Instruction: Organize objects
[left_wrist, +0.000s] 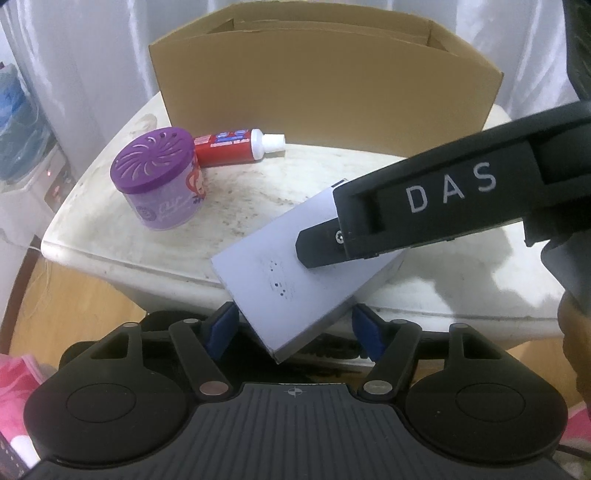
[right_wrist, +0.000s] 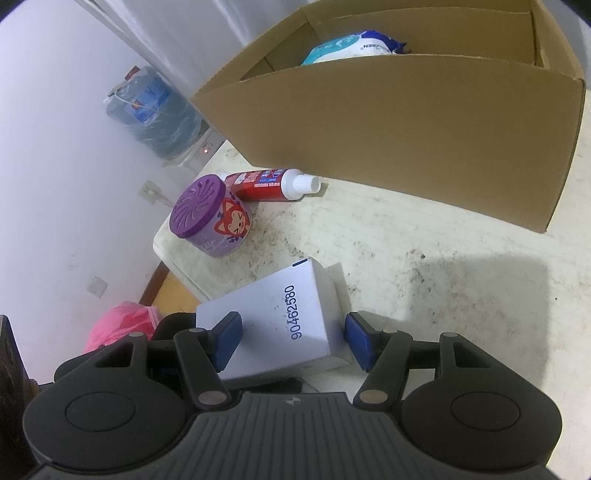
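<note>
Blue-padded fingers (right_wrist: 229, 339) of the right tool (right_wrist: 291, 338) stand apart on either side of one white carton (right_wrist: 273, 314), flat and rectangular, printed 90462580 on its top face; the pads look clear of its sides, though contact cannot be settled. One carton only: it lies at the near edge of the bench (right_wrist: 424, 266), one corner jutting past the rim. In the left wrist view the same carton (left_wrist: 280, 273) sits just ahead of the left tool (left_wrist: 291, 330), whose fingers are likewise spread wide with nothing clamped, and the right tool (left_wrist: 436, 214) lies over it from above, a black body lettered DAS.

Other items, one of each:
- Air freshener tub (right_wrist: 214, 225), round, purple slotted lid, cartoon fox on the label, upright near the bench's far left corner.
- Toothpaste tube (right_wrist: 269, 184), red with white neck and cap, lying on its side just beside the tub.
- Cardboard box (right_wrist: 406, 122), brown, open-topped, at the back of the bench; inside, one soft blue-and-white pack (right_wrist: 351, 46).

Bench surface: off-white, speckled and stained. Off the bench: a water-cooler bottle (right_wrist: 155, 110) wrapped in plastic, and a pink bag (right_wrist: 122, 325) on the floor.
</note>
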